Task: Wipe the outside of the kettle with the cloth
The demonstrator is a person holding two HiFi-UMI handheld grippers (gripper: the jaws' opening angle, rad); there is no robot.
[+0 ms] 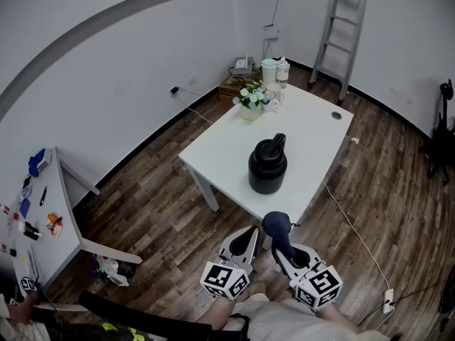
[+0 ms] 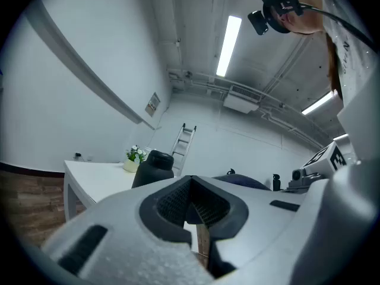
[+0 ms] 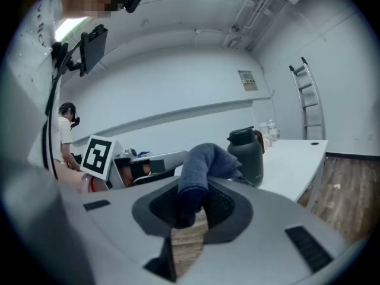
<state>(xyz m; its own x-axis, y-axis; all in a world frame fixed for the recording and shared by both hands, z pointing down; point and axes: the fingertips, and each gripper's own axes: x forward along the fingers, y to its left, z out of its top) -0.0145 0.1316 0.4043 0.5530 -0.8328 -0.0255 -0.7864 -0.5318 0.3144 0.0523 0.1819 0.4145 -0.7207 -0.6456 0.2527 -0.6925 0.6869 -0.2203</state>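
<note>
A black kettle [image 1: 267, 165] with its lid on stands upright near the front of the white table [image 1: 306, 133]. Below the table's near corner, my right gripper [image 1: 283, 250] is shut on a dark blue cloth [image 1: 276, 226], which bunches up above the jaws. In the right gripper view the cloth [image 3: 202, 165] fills the right gripper [image 3: 189, 209], with the kettle [image 3: 246, 156] beyond it, apart. My left gripper [image 1: 245, 241] hangs beside it, shut and empty. The left gripper view shows the left gripper [image 2: 191, 203] and the kettle [image 2: 153, 166] farther off.
A flower pot [image 1: 251, 99] and bottles [image 1: 270, 71] stand at the table's far end. A ladder [image 1: 341, 20] leans on the back wall. A second white table [image 1: 44, 212] with small items is at the left. A cable [image 1: 355, 233] runs over the wooden floor.
</note>
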